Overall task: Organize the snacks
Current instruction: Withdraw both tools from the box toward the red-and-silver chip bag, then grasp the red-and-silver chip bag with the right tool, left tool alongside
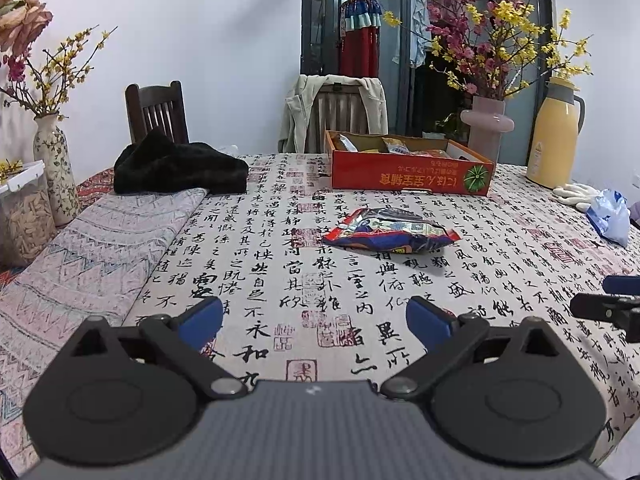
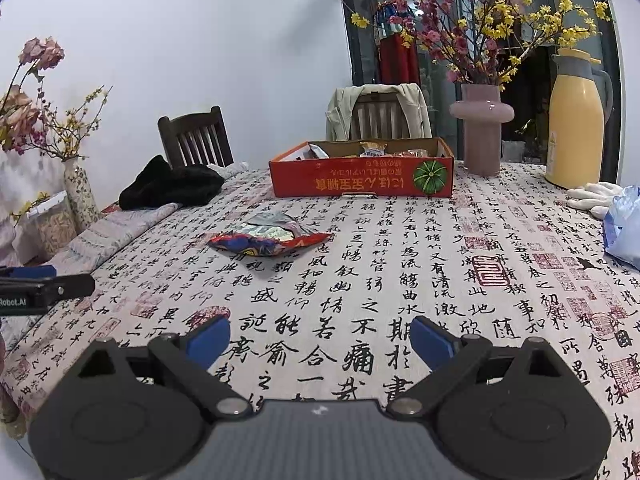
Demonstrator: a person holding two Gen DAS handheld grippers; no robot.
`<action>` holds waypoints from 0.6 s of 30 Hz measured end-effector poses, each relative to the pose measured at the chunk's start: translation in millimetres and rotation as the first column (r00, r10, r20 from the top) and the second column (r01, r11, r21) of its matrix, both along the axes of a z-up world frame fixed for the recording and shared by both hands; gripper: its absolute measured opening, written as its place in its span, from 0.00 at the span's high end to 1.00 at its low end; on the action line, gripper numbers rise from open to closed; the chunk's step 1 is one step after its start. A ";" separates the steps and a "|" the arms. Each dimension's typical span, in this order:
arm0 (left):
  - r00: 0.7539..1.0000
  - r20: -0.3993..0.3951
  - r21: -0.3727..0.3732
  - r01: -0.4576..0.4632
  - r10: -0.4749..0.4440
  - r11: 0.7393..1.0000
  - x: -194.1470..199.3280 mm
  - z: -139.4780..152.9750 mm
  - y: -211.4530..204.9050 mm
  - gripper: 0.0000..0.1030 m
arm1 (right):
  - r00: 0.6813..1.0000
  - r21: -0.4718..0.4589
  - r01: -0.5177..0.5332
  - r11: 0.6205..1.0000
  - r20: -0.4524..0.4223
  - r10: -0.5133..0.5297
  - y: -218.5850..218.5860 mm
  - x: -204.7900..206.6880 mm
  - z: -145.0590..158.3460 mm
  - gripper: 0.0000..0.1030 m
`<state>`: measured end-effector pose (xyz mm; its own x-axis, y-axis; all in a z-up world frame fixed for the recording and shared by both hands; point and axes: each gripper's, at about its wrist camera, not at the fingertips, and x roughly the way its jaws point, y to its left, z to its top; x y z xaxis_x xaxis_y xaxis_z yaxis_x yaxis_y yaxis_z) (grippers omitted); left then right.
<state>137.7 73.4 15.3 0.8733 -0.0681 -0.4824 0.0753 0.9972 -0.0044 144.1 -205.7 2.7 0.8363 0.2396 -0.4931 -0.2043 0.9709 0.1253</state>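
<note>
I hold both hand-held grippers, left point(image 1: 316, 322) and right point(image 2: 320, 338), spread and empty, since one snack packet point(image 1: 390, 232) lies outside the red box point(image 1: 408, 168).

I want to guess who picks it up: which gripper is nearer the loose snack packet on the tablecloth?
Left, slightly. The snack packet lies ahead and a little right of the left gripper; from the right gripper it lies further ahead, off to the left. Both are open and empty.

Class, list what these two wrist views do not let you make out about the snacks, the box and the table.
- Orange box contents: both views, its front wall hides most packets.
- Snack packet: printing too small to read.
- Blue bag: right wrist view, cut by the edge.
- Table near edge: hidden behind each tool's body.
</note>
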 end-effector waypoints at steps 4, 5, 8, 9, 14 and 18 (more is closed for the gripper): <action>1.000 0.003 -0.007 0.010 -0.010 1.000 11.2 3.0 1.5 0.02 | 1.000 0.009 -0.002 1.000 -0.007 0.002 1.3 8.9 1.6 0.06; 1.000 0.002 -0.010 0.017 -0.017 1.000 14.8 3.8 1.3 0.02 | 1.000 0.014 -0.002 1.000 -0.008 0.002 2.2 11.8 2.4 0.06; 0.999 0.000 -0.023 0.042 -0.042 0.999 27.0 7.7 0.3 0.02 | 1.000 0.030 -0.004 1.000 -0.016 0.004 4.3 23.2 5.0 0.06; 0.999 -0.001 -0.029 0.050 -0.050 0.998 31.8 10.0 0.2 0.02 | 1.000 0.036 -0.004 0.999 -0.021 0.005 4.4 27.6 6.4 0.06; 0.995 0.025 -0.026 0.098 -0.097 0.995 59.5 29.4 2.9 0.02 | 0.998 0.077 -0.019 0.997 -0.051 0.023 6.2 59.0 21.2 0.06; 0.993 -0.013 -0.047 0.115 -0.115 0.992 98.8 34.3 7.6 0.02 | 0.996 0.134 -0.039 0.990 -0.075 0.050 8.6 92.0 32.2 0.06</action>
